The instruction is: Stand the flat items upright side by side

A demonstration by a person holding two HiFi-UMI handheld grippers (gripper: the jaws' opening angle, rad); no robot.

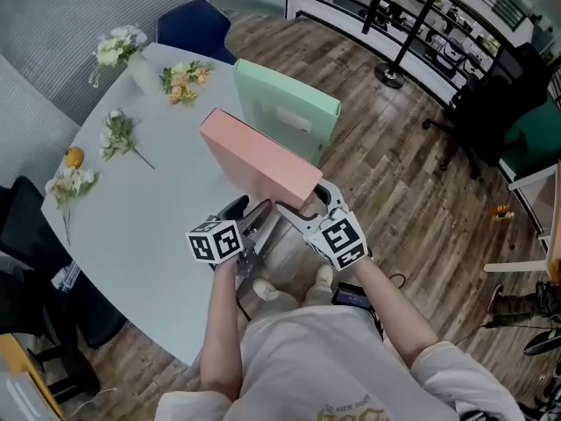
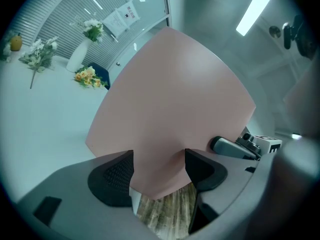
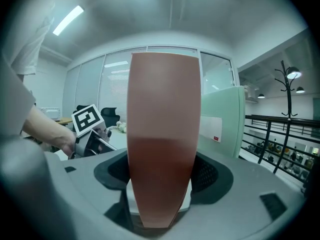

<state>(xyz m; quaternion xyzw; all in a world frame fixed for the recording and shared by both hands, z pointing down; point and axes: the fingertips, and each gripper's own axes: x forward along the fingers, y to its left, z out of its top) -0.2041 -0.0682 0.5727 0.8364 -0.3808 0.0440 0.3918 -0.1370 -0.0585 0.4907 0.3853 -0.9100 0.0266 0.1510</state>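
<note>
From the head view, a round pale worktop [image 1: 158,209] has a green box [image 1: 285,108] standing up tall near its far edge. A pink box [image 1: 259,156] is just in front of the green box, tipped at a slant, with its near end by the edge of the worktop. The left gripper [image 1: 252,213] and the right gripper [image 1: 308,204] both hold the near end of the pink box, one on each side. Bunches of flowers [image 1: 118,134] lie on the far side of the worktop, and a small orange fruit [image 1: 74,157] sits near them. A blue chair [image 1: 195,24] stands behind the worktop.

In the left gripper view, the pink box [image 2: 172,109] fills most of the picture. Its bottom corner sits between the two dark fingers [image 2: 117,176], and they are pressed on it from both sides. Wooden floor [image 2: 165,211] shows under that corner. A white vase [image 2: 80,54] with flowers stands far off on the worktop.

In the right gripper view, the thin edge of the pink box [image 3: 162,134] stands straight up between the fingers [image 3: 205,174], and they squeeze it tight. The green box [image 3: 220,121] stands upright just beside it, on the right. The left gripper [image 3: 89,121] shows on the left, held in a hand.
</note>
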